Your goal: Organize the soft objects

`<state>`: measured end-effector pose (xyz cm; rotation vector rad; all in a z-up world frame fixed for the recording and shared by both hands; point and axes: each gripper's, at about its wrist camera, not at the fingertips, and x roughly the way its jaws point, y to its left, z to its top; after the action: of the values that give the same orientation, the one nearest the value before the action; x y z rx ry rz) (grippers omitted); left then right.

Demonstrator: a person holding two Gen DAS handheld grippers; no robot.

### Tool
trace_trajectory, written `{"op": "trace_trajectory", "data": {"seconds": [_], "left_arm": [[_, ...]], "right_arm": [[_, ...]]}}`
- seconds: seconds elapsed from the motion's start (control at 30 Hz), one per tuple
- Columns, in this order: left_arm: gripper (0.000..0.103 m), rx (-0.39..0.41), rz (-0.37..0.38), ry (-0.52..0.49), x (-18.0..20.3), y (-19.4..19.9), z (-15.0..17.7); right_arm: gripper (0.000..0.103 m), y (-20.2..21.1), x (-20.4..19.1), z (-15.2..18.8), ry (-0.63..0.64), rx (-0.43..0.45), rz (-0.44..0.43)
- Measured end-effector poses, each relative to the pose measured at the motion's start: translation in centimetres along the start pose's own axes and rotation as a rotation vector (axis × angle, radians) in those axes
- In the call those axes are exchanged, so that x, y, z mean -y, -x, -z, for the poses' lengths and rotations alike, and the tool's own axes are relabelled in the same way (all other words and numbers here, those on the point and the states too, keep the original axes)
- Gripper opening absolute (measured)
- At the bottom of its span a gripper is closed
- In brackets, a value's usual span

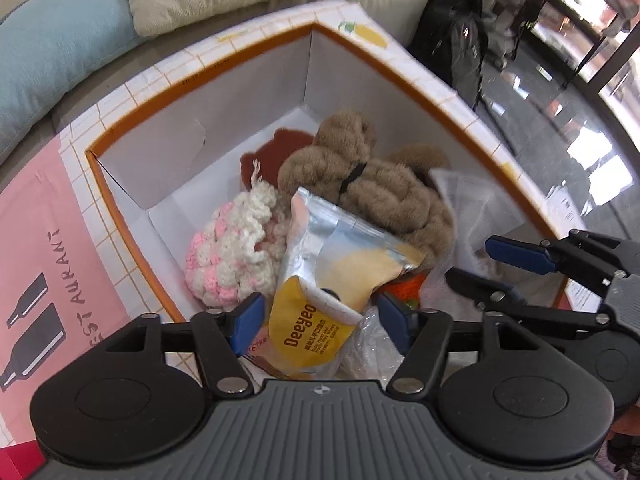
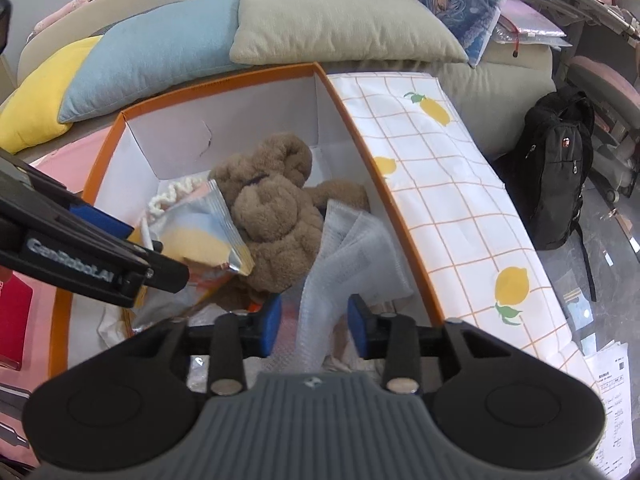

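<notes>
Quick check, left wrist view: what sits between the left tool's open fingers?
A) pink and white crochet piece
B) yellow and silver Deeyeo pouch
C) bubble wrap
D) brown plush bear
B: the yellow and silver Deeyeo pouch stands between the blue pads of the left tool, which are spread and not pressing it; the brown plush bear and the pink and white crochet piece lie farther back in the box.
</notes>
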<state>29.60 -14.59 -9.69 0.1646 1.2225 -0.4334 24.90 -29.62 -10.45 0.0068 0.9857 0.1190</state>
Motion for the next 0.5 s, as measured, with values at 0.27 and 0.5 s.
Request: {"op": "trace_trajectory", "data": {"seconds": [0.27,0.5], "left_arm": [[0.080,0.135,0.022,-0.035,-0.2,6.2,0.6],[0.080,0.295,-0.008,-0.064,-0.8,13.9,3.3]], "right_arm": [[0.069,3.6,-0.5,-1.4,-0.008,0.069,0.011],[0.084,8.5,-2.6,-2.9,0.006,0.175,-0.003]]}}
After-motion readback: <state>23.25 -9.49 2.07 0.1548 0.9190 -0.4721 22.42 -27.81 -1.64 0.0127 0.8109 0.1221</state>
